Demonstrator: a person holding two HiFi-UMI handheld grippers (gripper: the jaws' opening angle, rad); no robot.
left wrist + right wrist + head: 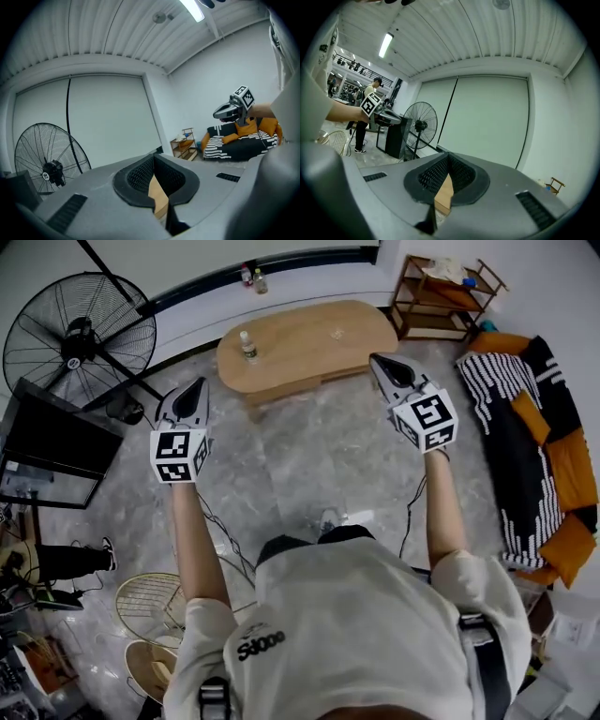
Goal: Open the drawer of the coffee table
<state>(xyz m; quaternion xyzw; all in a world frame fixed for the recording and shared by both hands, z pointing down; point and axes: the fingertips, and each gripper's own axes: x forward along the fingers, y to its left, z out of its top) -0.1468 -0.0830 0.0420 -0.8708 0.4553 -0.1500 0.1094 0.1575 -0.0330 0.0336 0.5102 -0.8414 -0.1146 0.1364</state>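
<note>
The light wooden coffee table (309, 348) stands ahead of me on the marble floor, oval-topped, with a small bottle (247, 346) on its left part. Its drawer front is not plain from above. My left gripper (193, 390) is held in the air short of the table's left end, jaws shut and empty. The right gripper (382, 364) hovers by the table's right front edge, also shut with nothing in it. In each gripper view a sliver of the wooden table (158, 199) (444, 193) shows between the closed jaws.
A large black floor fan (80, 338) stands at the left, with a dark cabinet (52, 446) below it. A wooden shelf (441, 296) sits at the back right. A black, white and orange sofa (534, 437) lines the right side. Cables trail on the floor.
</note>
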